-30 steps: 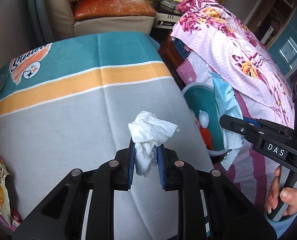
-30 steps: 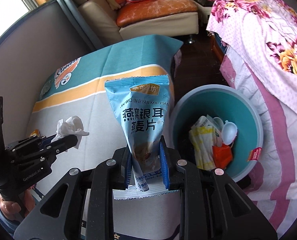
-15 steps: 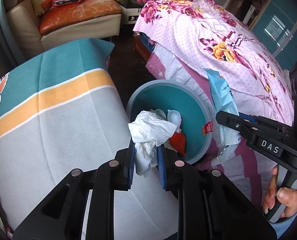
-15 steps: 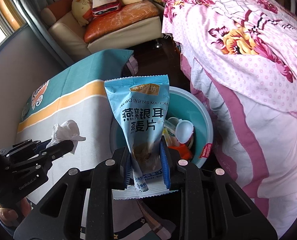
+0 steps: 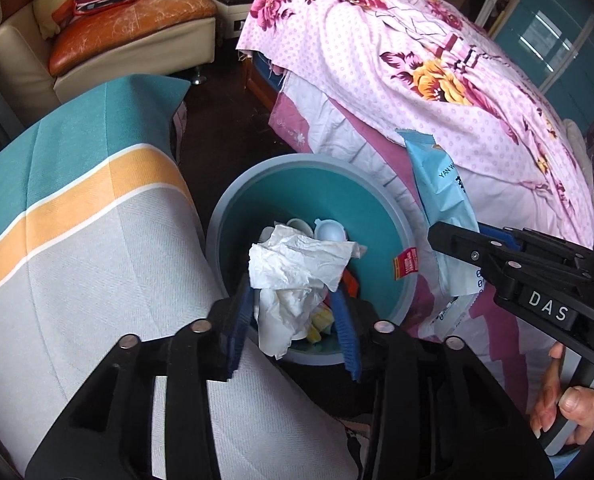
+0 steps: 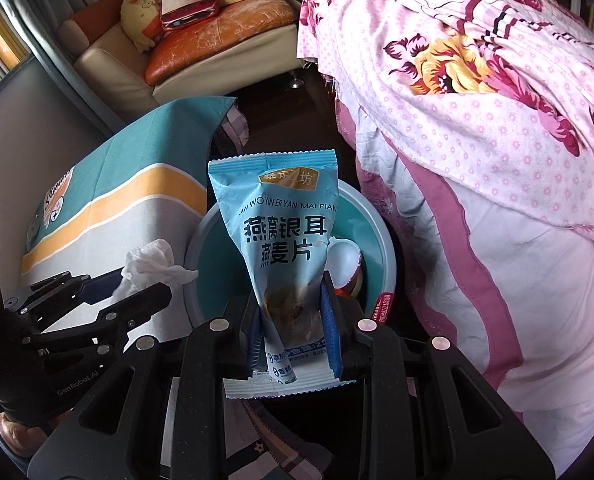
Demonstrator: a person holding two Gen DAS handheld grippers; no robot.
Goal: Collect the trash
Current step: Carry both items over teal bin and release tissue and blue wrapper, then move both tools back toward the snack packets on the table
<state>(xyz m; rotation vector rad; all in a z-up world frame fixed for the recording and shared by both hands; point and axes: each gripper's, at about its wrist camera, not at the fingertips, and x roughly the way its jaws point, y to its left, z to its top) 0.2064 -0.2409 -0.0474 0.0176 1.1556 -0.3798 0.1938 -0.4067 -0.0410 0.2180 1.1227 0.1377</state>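
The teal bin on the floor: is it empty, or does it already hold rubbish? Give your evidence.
Already holding rubbish. Inside the teal bin lie a white plastic spoon and assorted wrappers; how full it is cannot be told.

A second ago the left gripper [image 5: 293, 320] sat over the grey cloth of the counter [image 5: 89, 264], clamped on the tissue [image 5: 297, 276]. Now it hangs over the bin [image 5: 393, 216], and its fingers [image 5: 239, 328] have just been opening: the tissue is loose between them, touching only the left pad. The right gripper [image 6: 293, 320] has swung too; the bin [image 6: 387, 264], formerly at its 2 o'clock, now lies directly behind the packet [image 6: 285, 240]. In the left view, the bin moved from 3 o'clock to centre.
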